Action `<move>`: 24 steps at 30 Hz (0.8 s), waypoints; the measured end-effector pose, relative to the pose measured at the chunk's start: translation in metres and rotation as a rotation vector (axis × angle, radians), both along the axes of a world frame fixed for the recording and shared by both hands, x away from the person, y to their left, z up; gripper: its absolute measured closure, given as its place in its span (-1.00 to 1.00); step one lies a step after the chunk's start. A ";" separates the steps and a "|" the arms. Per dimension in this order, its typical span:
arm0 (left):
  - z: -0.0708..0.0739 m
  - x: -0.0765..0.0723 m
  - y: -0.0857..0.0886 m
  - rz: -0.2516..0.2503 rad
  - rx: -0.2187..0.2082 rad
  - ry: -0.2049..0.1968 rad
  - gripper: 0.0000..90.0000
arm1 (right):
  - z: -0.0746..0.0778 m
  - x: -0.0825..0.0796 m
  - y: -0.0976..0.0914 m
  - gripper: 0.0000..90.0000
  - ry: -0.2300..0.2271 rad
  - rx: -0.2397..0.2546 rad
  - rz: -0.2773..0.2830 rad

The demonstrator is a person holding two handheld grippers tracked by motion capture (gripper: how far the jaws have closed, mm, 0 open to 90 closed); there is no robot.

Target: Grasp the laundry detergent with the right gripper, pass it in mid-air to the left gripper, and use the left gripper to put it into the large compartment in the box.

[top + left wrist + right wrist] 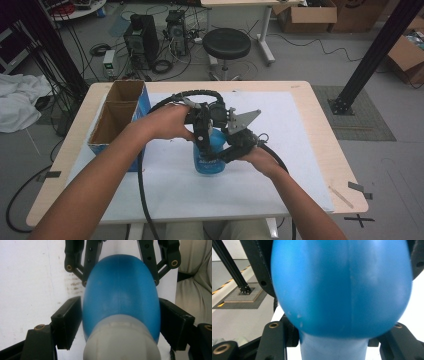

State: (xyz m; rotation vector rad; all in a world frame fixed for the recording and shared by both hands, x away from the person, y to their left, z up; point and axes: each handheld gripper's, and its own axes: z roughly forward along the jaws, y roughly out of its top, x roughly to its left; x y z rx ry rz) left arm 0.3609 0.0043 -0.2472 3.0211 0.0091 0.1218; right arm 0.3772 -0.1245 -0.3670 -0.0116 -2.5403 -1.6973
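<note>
centre of the high view: a blue bottle [209, 157] stands upright on the white table cover [280, 175], caught between two hand-held tools. the right gripper [220, 159], entering from the lower right of the frame, is clamped across the bottle's lower body, presumably to steady it against tipping or turning. the left gripper [202, 132] hangs over the top from the upper left. in the left gripper view its black pads flank the bottle's blue shoulder just beyond the pale cap [122, 340], touching or nearly so; contact cannot be settled from here. this placement suggests a grip near the cap while the body is braced. the bottle's label is hidden by jaws and hands, and its neck is cut off. an open cardboard box [117, 117] stands at left.
</note>
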 end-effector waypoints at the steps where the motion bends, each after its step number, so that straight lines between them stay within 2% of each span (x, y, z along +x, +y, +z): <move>1: 0.000 0.000 0.000 0.000 0.000 0.000 -0.41 | 0.000 0.000 0.000 -0.01 0.000 0.000 0.000; 24: 0.001 0.000 0.000 -0.006 -0.012 -0.008 -0.30 | 0.000 0.001 -0.001 -0.01 -0.002 0.002 -0.002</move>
